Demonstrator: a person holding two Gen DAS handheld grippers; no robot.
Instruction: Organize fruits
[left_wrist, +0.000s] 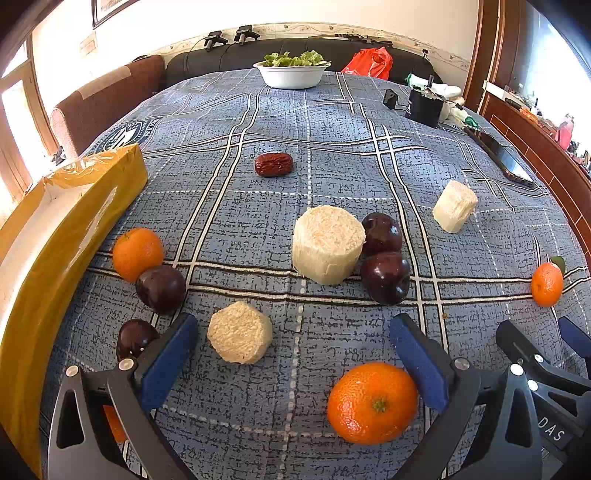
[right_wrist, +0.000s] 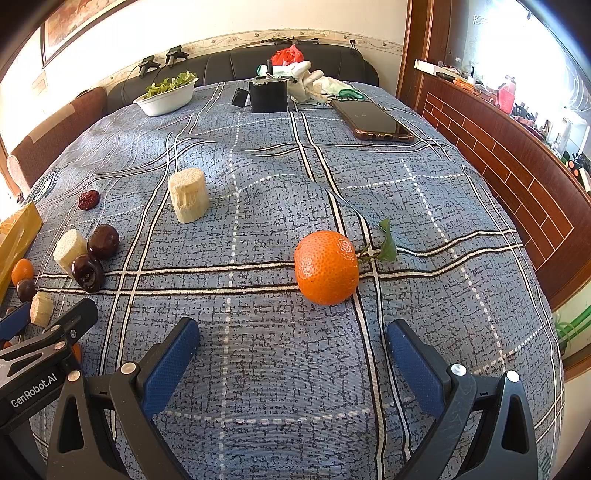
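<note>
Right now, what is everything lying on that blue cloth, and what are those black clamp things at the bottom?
Oranges: four in view, orange. One between the left fingers, one by the yellow box, one with a leaf ahead of the right fingers, one partly hidden behind the left gripper frame.
Dark plums: four, dark purple. Two beside the biggest pale chunk, two near the box.
Pale fibrous chunks: three, cream, mid-cloth.
Red date: one, farther back.
Yellow box: one, left edge.
White bowl of greens: one, far end.
Phone: one, dark, far right.
Black container: one, far end.
Left gripper: open.
Right gripper: open.
</note>
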